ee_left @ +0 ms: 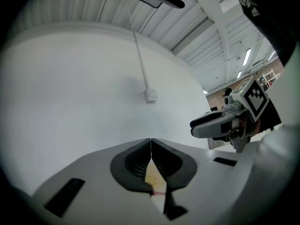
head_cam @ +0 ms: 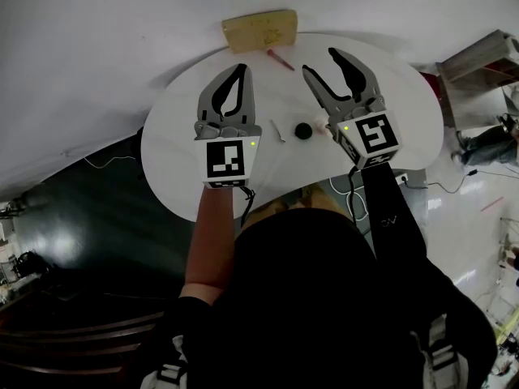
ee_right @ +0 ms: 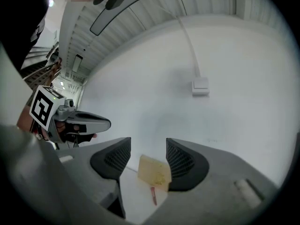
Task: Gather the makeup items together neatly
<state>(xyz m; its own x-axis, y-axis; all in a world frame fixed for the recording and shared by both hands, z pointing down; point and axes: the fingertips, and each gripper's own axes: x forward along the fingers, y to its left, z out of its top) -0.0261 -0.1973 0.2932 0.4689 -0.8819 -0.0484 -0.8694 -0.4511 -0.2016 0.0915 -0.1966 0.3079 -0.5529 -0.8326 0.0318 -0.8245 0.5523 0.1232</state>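
Observation:
In the head view both grippers hover above a white table (head_cam: 195, 96), pointing away from me. My left gripper (head_cam: 241, 70) is shut with nothing between its jaws. My right gripper (head_cam: 321, 61) is open and empty. On the table between them lie a small black round item (head_cam: 303, 130) and a thin white stick (head_cam: 277, 130). A red pencil-like item (head_cam: 280, 59) lies farther out, next to a flat yellow pouch (head_cam: 258, 31) at the far edge. The right gripper view frames the yellow pouch (ee_right: 154, 172) and red item (ee_right: 153, 195) between the open gripper (ee_right: 148, 146) jaws. The left gripper (ee_left: 151, 140) jaws meet.
A plain white wall with a switch box (ee_right: 200, 86) and cable duct faces both grippers. Each gripper view shows the other gripper (ee_left: 220, 123) alongside, at about the same height. Dark floor lies left of the table, and shelving (head_cam: 478, 59) stands at the right.

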